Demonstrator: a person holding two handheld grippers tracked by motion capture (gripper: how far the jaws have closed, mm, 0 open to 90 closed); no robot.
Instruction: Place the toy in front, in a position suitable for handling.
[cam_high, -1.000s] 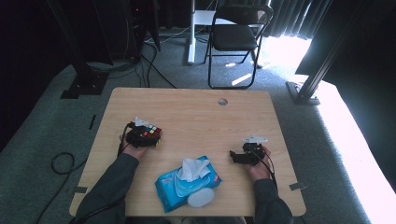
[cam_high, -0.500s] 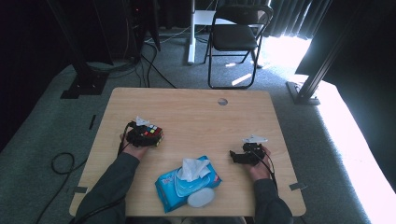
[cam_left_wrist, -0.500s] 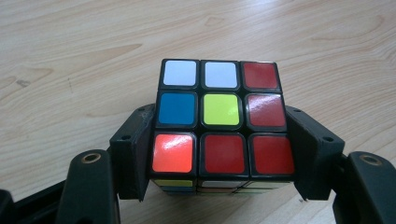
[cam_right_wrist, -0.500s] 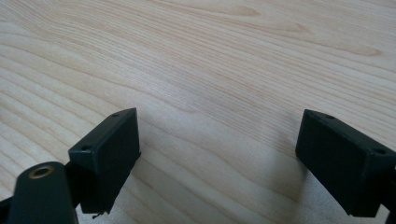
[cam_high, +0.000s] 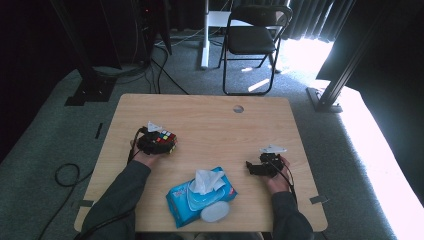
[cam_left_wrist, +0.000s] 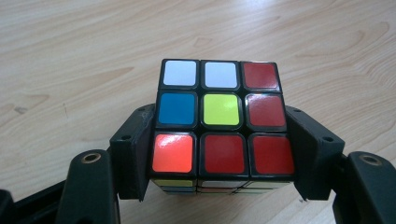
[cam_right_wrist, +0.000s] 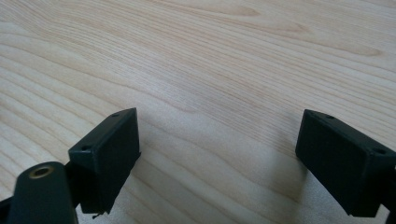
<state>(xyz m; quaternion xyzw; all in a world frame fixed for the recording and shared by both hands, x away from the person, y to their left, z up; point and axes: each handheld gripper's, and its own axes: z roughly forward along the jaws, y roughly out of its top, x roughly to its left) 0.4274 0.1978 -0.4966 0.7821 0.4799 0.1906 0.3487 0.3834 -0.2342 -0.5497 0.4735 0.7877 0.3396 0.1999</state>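
A scrambled puzzle cube (cam_left_wrist: 219, 123) with white, red, blue, yellow and orange stickers sits between my left gripper's black jaws, which press on its two sides. From above, the cube (cam_high: 163, 136) and the left gripper (cam_high: 166, 143) are at the left of the wooden table (cam_high: 215, 125), low over the top. The right gripper (cam_high: 251, 167) rests at the right side of the table, pointing left. Its jaws (cam_right_wrist: 219, 140) stand wide apart, with bare wood between them.
A blue pack of wet wipes (cam_high: 200, 197), with a tissue sticking out and a white lid, lies near the front edge between my forearms. A cable hole (cam_high: 238, 108) is at the table's far edge. A folding chair (cam_high: 255, 40) stands beyond the table.
The left gripper has shifted slightly with the cube in it. The right hand has kept still.
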